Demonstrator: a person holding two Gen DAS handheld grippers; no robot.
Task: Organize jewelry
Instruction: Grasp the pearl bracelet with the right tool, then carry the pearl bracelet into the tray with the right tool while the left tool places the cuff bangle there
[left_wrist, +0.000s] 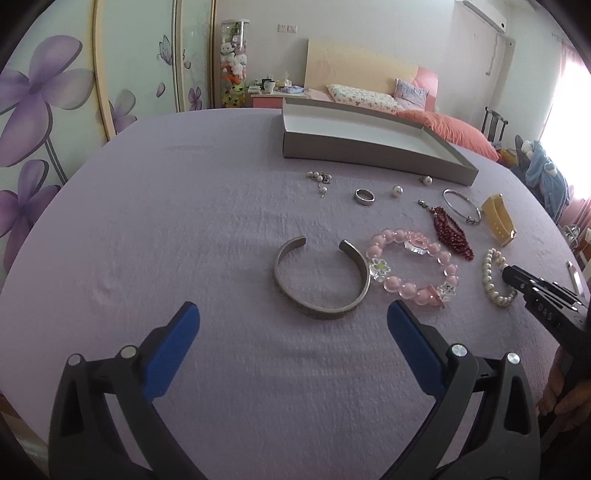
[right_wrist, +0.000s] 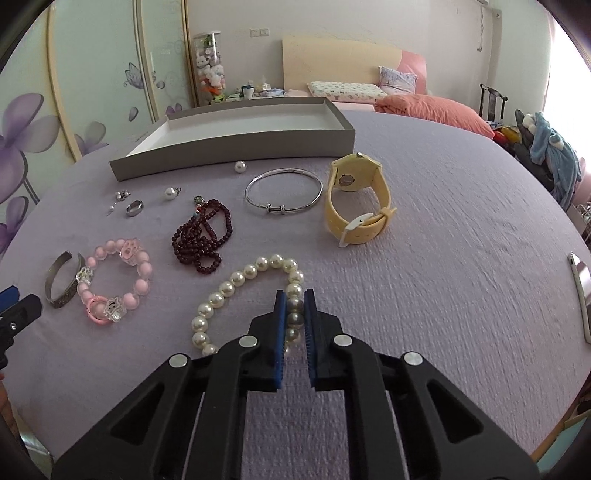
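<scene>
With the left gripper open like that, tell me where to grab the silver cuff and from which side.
Take the silver cuff across its closed curved band, the part nearest the left gripper, coming down from above. It lies flat with its gap facing away toward the box, so one finger can drop inside the loop, one outside. Avoid the right end, which seems to touch the pink bead bracelet.

- I see a wardrobe (left_wrist: 55, 110) with purple flower prints on my left.
- Behind sits a bed (right_wrist: 424, 105) with a coral quilt and a cream headboard (left_wrist: 354, 70).
- Bright daylight floods a window (left_wrist: 572, 92) at right.
</scene>
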